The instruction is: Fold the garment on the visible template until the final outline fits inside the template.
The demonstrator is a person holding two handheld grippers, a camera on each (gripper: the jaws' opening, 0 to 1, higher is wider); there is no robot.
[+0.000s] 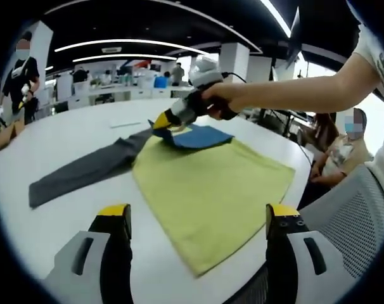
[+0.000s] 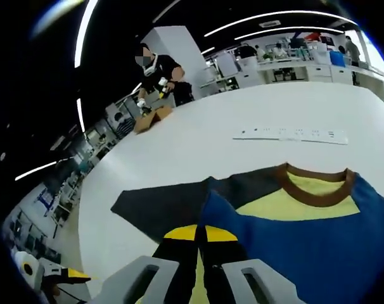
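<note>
A garment lies spread on the round white table (image 1: pixel 71 126). It has a blue body (image 2: pixel 306 247), a yellow-green yoke (image 2: pixel 300 202), a brown collar (image 2: pixel 315 183) and a dark grey sleeve (image 1: pixel 84 171) stretched out to the left. A large yellow-green panel (image 1: pixel 211 190) lies flat in front of my left gripper (image 1: pixel 198 212), which hangs open just above its near edge. I cannot tell whether this panel is the template or part of the garment. My right gripper (image 2: pixel 198 234), held in a person's hand (image 1: pixel 220 98), is shut on the garment where the sleeve meets the blue cloth (image 1: pixel 201 136).
A white strip (image 2: pixel 290 134) lies on the table beyond the collar. A person in black (image 2: pixel 155 73) stands by a cardboard box (image 2: pixel 153 117) at the far edge. At the table's right side are a seated person (image 1: pixel 341 149) and a grey mesh chair (image 1: pixel 353 215).
</note>
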